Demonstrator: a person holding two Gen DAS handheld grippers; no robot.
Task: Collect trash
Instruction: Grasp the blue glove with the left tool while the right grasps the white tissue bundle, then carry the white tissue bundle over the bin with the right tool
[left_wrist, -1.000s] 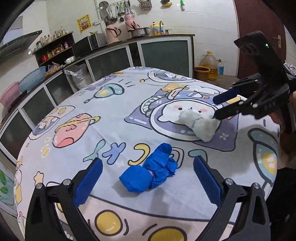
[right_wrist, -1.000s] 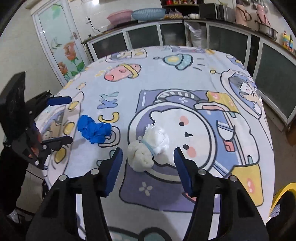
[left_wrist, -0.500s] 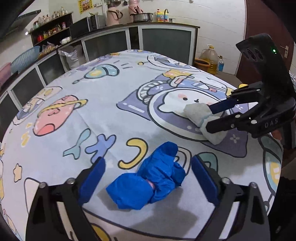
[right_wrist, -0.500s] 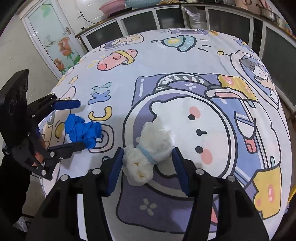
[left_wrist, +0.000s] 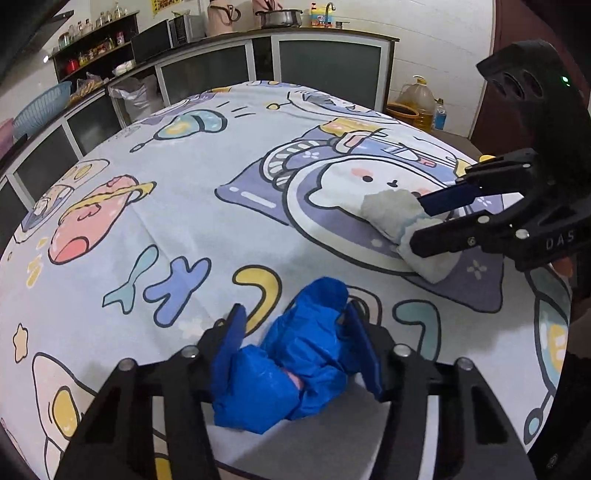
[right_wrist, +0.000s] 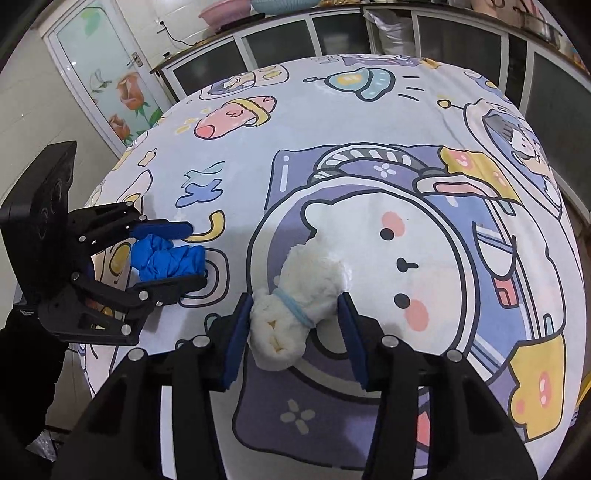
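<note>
A crumpled blue glove (left_wrist: 295, 354) lies on the cartoon-print tablecloth (left_wrist: 184, 229) near the front edge. My left gripper (left_wrist: 295, 325) has closed in on it, both blue pads against its sides; it also shows in the right wrist view (right_wrist: 192, 254) around the blue glove (right_wrist: 166, 256). A white wad tied with a blue band (right_wrist: 299, 306) lies on the bear print. My right gripper (right_wrist: 293, 315) straddles it, its left pad touching and its right pad almost at the wad; it shows in the left wrist view (left_wrist: 421, 218) around the white wad (left_wrist: 395, 218).
The round table drops off just below both grippers. Kitchen cabinets (left_wrist: 325, 66) and a counter run along the back. An oil jug (left_wrist: 417, 99) and a basket stand on the floor at the far right. A glass door with roses (right_wrist: 110, 85) is at the left.
Both grippers moved forward over their items and narrowed. The left one went from wide open to pinching the blue glove; the right one closed in around the white wad.
</note>
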